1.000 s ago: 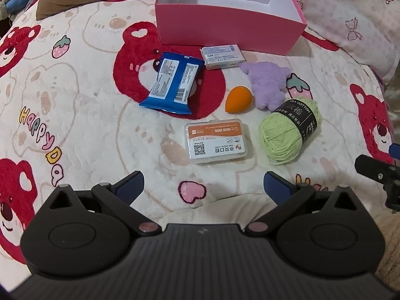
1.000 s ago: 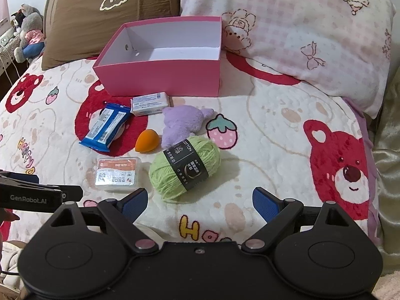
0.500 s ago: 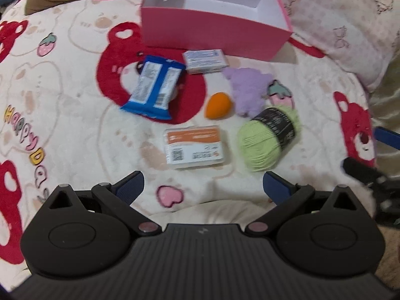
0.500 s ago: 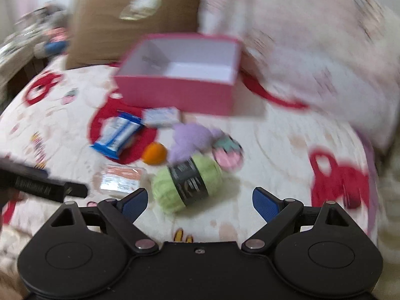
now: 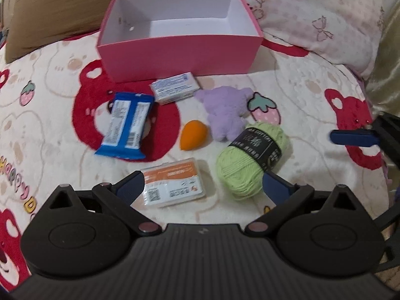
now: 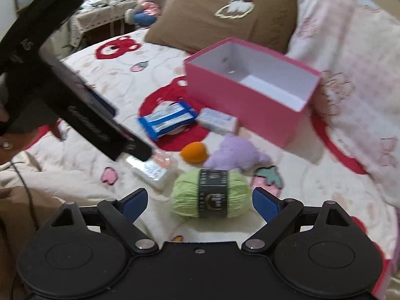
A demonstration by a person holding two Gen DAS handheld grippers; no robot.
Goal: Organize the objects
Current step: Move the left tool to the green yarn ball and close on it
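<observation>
With both my right gripper (image 6: 200, 201) and left gripper (image 5: 203, 186) wide open and empty, my right one closing on the soft green yarn ball (image 6: 211, 193) may pinch only loose strands, so it could slip before reaching the pink box (image 6: 250, 95).

— How is the left gripper (image 5: 202, 185) set?
— Its jaws stand wide apart, nothing between the blue pads (image 5: 131, 187), and it points forward and a little downward.

— And the right gripper (image 6: 200, 201)?
— Also spread wide and gripping nothing. One of its blue fingers (image 5: 352, 138) shows edge-on at the far right of the left camera's view.

— Where do they sit relative to each other?
— The left gripper's black body crosses the upper left of the right camera's view, tilted, ahead and to that tool's left.
</observation>
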